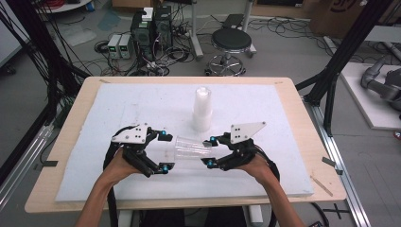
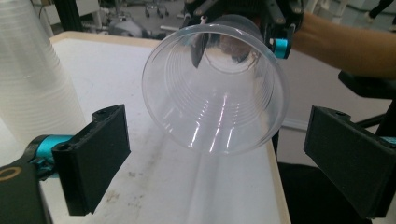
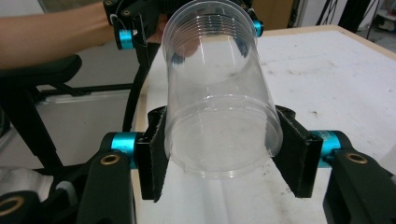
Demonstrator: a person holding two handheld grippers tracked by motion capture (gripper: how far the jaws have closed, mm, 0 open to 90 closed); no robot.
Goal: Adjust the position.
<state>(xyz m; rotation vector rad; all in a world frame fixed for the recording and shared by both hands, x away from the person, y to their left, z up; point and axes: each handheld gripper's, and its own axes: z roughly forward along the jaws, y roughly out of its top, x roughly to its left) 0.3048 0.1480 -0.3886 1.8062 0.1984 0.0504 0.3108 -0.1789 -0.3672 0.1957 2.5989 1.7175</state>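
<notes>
White foam board (image 1: 142, 179) on wooden table, stack of cups (image 1: 202, 109) toward far edge. Right gripper (image 3: 219, 154) clamps clear plastic cup (image 1: 191, 147) by base, cup level above board's middle. Left gripper (image 1: 163, 151) jaws wide apart (nothing held), rim facing them. Keep right grip steady; withdraw left straight back, clear of rim.

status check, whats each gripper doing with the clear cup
Right gripper clamped on clear cup at its base, cup held sideways. Left gripper open, jaws off the rim. Cup stack stands behind, apart.
</notes>
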